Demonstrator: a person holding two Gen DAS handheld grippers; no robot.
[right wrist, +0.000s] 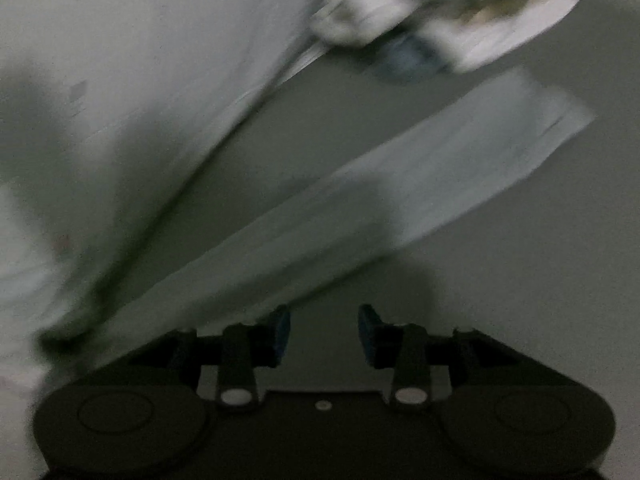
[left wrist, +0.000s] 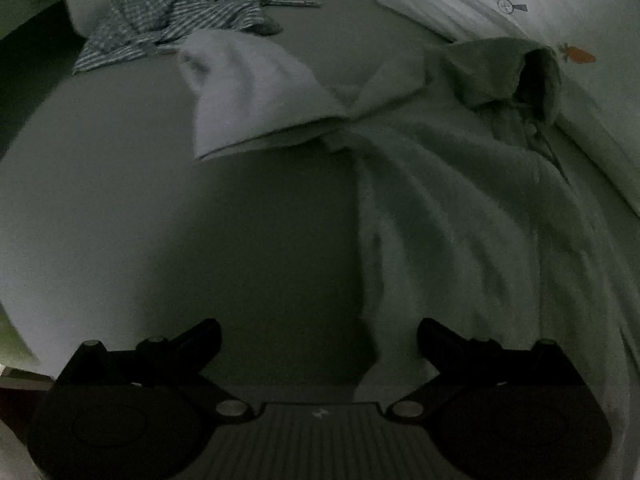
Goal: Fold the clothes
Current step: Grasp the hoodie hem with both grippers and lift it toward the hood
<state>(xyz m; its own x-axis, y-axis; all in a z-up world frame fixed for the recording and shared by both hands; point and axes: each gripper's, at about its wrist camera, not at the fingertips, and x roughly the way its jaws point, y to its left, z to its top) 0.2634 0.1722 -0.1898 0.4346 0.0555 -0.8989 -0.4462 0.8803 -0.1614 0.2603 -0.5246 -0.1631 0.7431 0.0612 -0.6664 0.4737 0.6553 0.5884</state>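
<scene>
Fingers: left gripper (left wrist: 319,336) spread wide, empty; right gripper (right wrist: 324,332) parted, empty.
Shirt: pale collared shirt (left wrist: 472,208) flat on bed (left wrist: 120,200), sleeve (right wrist: 360,208) outstretched.
Advice: pinch the sleeve cuff, fold inward, keeping the body smooth.

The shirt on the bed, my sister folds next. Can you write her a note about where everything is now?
Left gripper: open, empty, beside the pale shirt's lower edge.
Right gripper: open, empty, near a sleeve; that view is blurred.
The shirt lies spread out, collar at the far end, sleeves out.
A checked garment sits crumpled at the far end.
Done: no fold visible. Left: sleeves in, fold the body, then the checked one.
</scene>
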